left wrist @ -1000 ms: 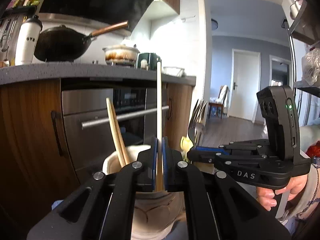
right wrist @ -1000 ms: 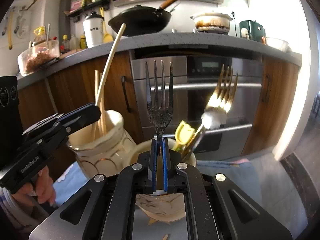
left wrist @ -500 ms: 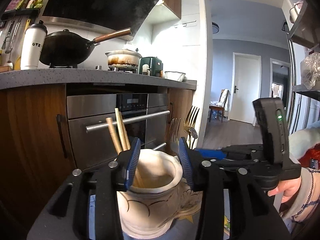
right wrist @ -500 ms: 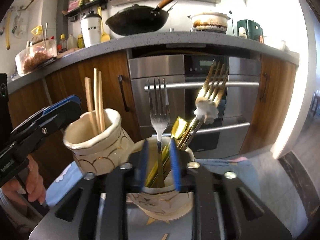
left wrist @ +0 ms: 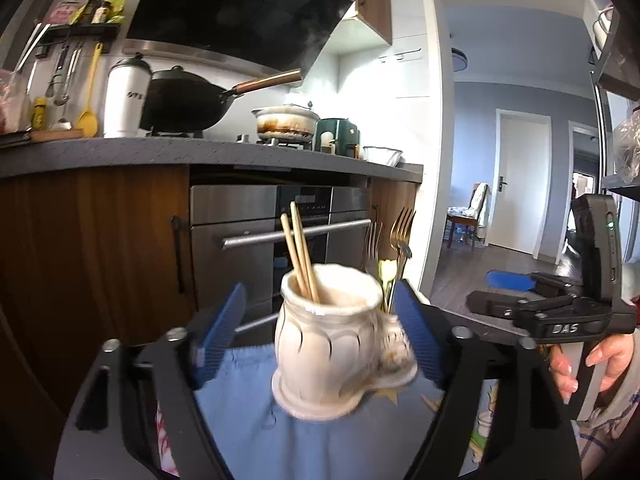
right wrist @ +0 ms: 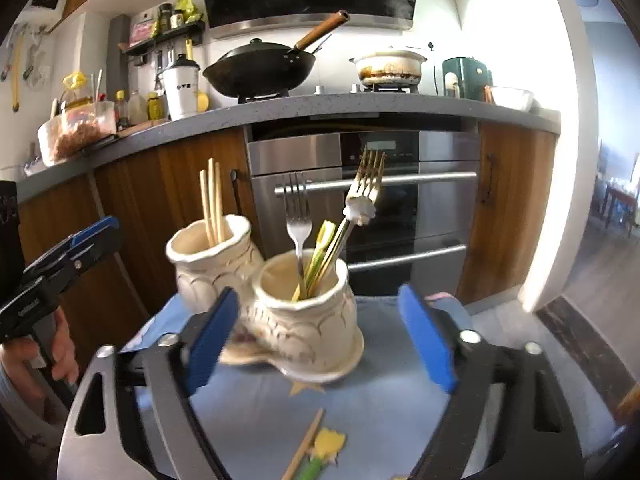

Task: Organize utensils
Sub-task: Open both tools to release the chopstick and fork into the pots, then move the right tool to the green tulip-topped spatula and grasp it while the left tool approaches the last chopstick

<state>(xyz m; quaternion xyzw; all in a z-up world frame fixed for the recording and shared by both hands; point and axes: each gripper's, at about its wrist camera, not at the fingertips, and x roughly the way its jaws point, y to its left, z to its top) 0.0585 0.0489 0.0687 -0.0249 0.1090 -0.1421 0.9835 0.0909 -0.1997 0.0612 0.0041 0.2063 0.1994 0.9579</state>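
A cream two-pot ceramic holder (right wrist: 308, 320) stands on a blue cloth (right wrist: 380, 400). Its left pot (left wrist: 328, 340) holds three wooden chopsticks (left wrist: 300, 256). The right pot holds a silver fork (right wrist: 298, 208), a gold fork (right wrist: 368, 176) and a yellow-green utensil (right wrist: 324, 236). My left gripper (left wrist: 318, 332) is drawn back from the chopstick pot, its jaws opening and nothing pressed between the blue pads. My right gripper (right wrist: 320, 338) is likewise back from the fork pot, jaws opening and empty. Each gripper also shows in the other's view: right gripper (left wrist: 494, 294), left gripper (right wrist: 86, 240).
A loose chopstick (right wrist: 306, 448) and a yellow flower-topped utensil (right wrist: 326, 446) lie on the cloth near my right gripper. Behind the holder are an oven (right wrist: 360, 200) and wooden cabinets under a grey counter (right wrist: 280, 108) with a wok, pot and bottles. A doorway (left wrist: 520, 200) opens to the right.
The left gripper let go of a chopstick, which now stands in the left pot. The right gripper let go of the silver fork into the right pot. Both opened wide and pulled back.
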